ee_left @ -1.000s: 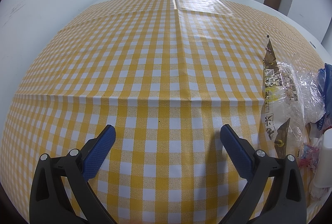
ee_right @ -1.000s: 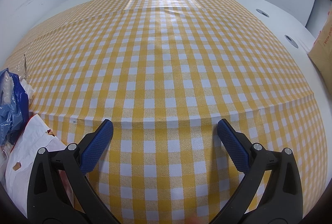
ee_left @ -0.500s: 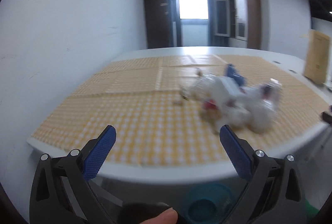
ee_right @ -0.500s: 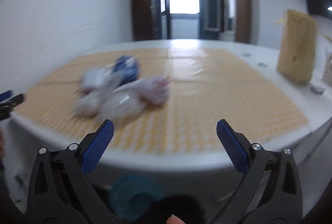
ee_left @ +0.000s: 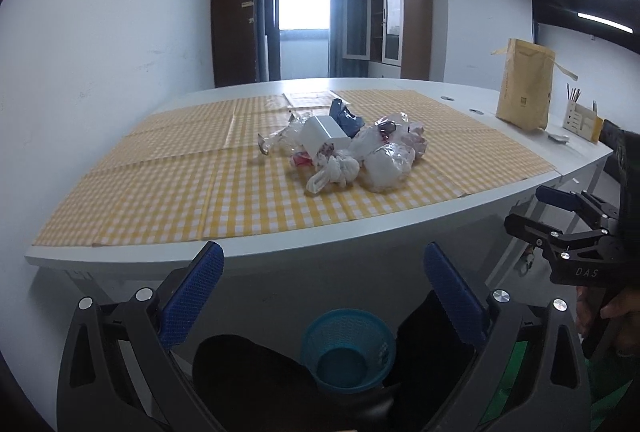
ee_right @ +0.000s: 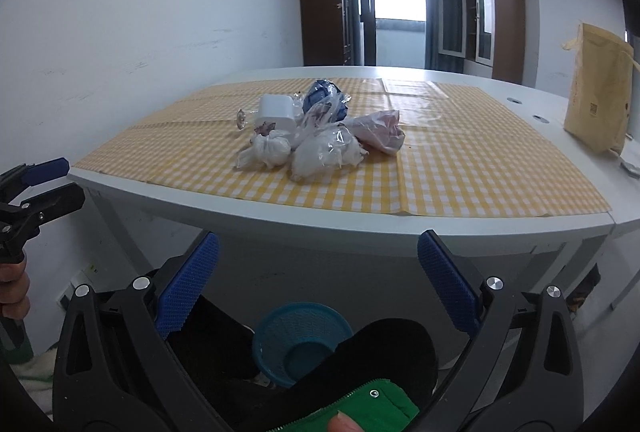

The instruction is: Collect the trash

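Both tools are now sitting well back from the table, where a second ago we were holding them low over the checked cloth; the blur of half a second ago is gone and the whole pile of trash is showing.

We are holding the left tool point(ee_left: 324, 286) below the near edge of the table point(ee_left: 360, 232), its blue pads spread wide with nothing between them. Through that gap we are looking down on a teal mesh wastebasket point(ee_left: 347, 350) standing on the floor under the table, with our dark-clad legs on either side of it.

On the yellow gingham tablecloth point(ee_left: 160, 184) the trash pile point(ee_left: 348, 148) is lying near the middle: a crumpled clear wrapper point(ee_left: 280, 136) at its left, then a white box point(ee_left: 325, 132), a blue bag point(ee_left: 345, 116) behind it, knotted white plastic bags point(ee_left: 334, 170) in front, and a pinkish bag point(ee_left: 412, 136) at the right. No tool is touching any of it.

Further right, a tall brown paper bag point(ee_left: 525, 84) is standing upright on the bare table top, well apart from the pile.

We are holding the right tool point(ee_right: 318, 280) likewise below the table edge, its pads spread apart and empty, with the wastebasket point(ee_right: 300, 342) showing between them too.
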A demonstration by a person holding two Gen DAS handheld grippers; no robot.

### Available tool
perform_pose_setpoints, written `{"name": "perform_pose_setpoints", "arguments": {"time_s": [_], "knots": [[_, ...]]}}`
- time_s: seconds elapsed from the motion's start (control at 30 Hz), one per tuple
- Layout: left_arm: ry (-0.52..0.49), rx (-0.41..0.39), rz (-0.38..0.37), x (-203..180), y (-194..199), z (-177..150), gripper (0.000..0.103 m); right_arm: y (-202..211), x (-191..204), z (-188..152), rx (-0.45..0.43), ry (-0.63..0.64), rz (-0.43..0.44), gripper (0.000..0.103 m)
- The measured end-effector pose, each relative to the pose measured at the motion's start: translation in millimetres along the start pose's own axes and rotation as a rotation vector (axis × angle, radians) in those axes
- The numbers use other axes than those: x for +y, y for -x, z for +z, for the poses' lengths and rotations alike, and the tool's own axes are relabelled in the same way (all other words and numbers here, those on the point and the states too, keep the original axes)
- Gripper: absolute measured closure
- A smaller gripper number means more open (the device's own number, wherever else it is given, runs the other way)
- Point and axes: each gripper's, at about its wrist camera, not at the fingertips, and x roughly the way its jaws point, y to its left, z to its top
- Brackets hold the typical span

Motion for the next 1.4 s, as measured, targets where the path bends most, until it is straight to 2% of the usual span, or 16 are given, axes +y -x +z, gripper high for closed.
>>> {"name": "perform_pose_setpoints", "arguments": {"time_s": [0.1,0.3,0.43,0.67,0.73,1.0,1.4], "knots": [[0.043,0.007,-0.018,1.3,4.9,-3.0,0.006,3.9,1.5,-1.0,-0.007,-0.003,0.009,0.008],[-0.017,-0.019,-0.026,-9.1,10.6,-7.1,0.006,7.5,5.3,-1.7,-0.003,0.012,0.037,0.008],[-0.039,-0.019,0.011,-12.4,6.5,-6.5,0.006,3.4,5.7,-0.5,0.003,0.015,0.062,0.008],[0.031,-0.004,0.019,-1.6,-5.9,-8.2,0.005,-6.3,1.5,-2.9,0.038,-0.009,0.092,0.008],[0.027,-0.001,0.003,-2.3,-7.1,-9.9,0.005,-6.9,1.6,-4.7,0.041,-0.008,0.092,0.008],[-0.039,0.004,0.015,-12.1,-6.3,-10.6,0.005,-4.9,5.5,-5.7,0.026,0.018,0.075,0.008],[0.0,0.014,0.003,-5.4,-5.5,-10.6,0.005,-3.3,6.8,-5.0,0.011,0.021,0.079,0.008]]}}
